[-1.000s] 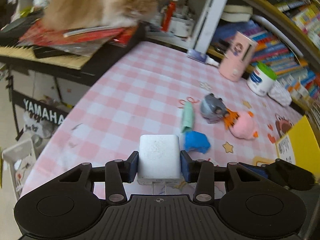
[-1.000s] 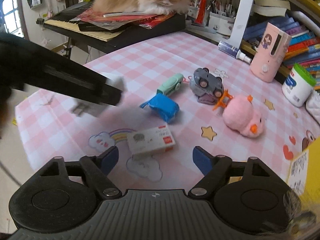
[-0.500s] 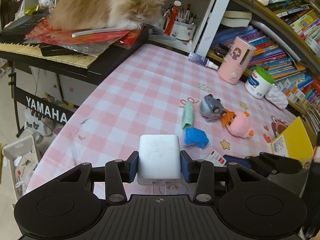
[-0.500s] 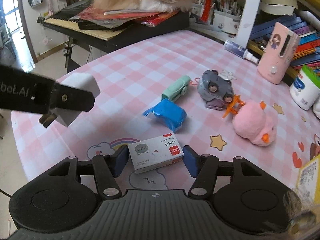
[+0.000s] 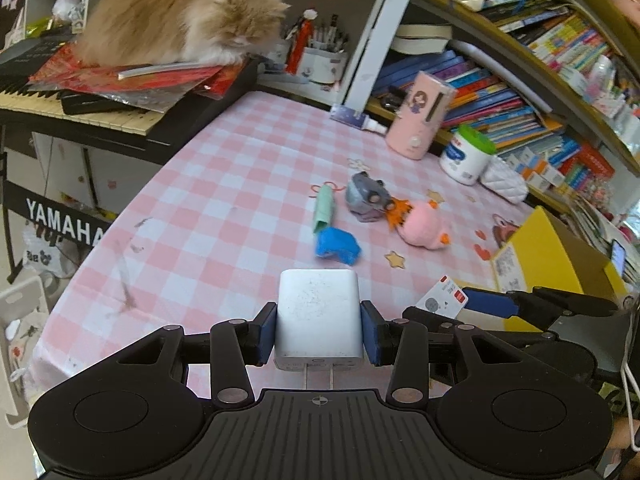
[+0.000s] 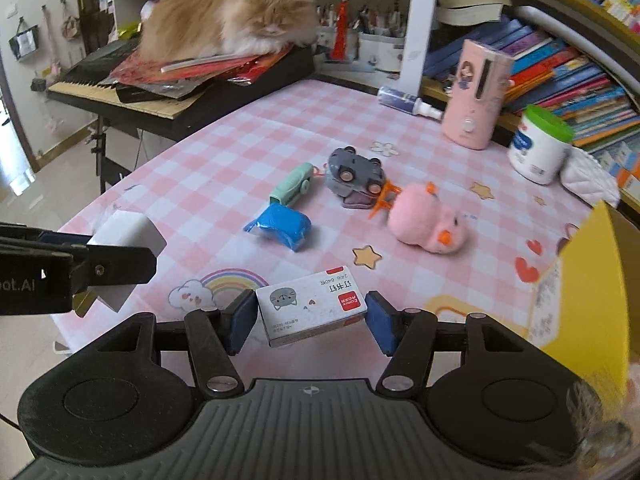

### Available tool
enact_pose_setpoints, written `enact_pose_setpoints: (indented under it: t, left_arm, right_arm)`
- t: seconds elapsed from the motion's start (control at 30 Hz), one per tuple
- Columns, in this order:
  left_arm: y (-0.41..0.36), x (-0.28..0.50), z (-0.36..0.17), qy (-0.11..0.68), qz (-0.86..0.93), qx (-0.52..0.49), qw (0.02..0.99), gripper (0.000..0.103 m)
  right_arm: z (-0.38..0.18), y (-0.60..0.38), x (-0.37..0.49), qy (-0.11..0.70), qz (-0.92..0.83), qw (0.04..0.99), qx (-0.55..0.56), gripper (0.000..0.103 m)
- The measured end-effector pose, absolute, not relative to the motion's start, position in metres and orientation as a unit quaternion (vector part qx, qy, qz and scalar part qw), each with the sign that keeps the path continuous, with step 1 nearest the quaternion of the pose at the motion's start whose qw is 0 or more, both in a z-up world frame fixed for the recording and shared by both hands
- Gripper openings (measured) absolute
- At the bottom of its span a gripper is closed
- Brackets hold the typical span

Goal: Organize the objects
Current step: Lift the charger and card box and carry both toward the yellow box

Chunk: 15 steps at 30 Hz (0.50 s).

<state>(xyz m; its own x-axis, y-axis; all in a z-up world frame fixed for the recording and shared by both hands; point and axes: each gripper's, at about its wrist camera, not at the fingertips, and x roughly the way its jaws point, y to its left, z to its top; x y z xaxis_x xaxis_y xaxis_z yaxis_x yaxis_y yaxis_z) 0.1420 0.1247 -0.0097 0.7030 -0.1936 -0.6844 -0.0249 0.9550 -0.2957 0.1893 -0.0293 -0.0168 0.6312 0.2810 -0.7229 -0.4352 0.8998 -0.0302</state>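
Left wrist view: the white charger (image 5: 318,318) is clamped between the pads of the left gripper (image 5: 319,330); its prongs are partly hidden behind the gripper body. In the right wrist view, the staple box (image 6: 311,305) is clamped in the right gripper (image 6: 311,320), above the surface (image 6: 248,128). The yellow box (image 6: 588,292) is cut off at the frame edge.

Pink-and-white checked tablecloth (image 6: 248,152); white charger (image 5: 318,316); white box (image 6: 310,306) with red corner; blue packet (image 6: 282,226); mint stapler (image 6: 290,188); grey car (image 6: 356,174); pink plush (image 6: 428,224); ginger cat (image 6: 228,16) upper left.
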Motion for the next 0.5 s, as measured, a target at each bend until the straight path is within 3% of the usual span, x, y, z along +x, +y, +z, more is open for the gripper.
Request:
enact_pose_setpoints:
  t: [0.5]
  left_arm:
    - [0.114,0.082,-0.001,0.372,-0.09,-0.129,0.915,0.041]
  right_arm:
    - [0.003,-0.048,0.121,0.369,0.16,0.913,-0.071,0.057]
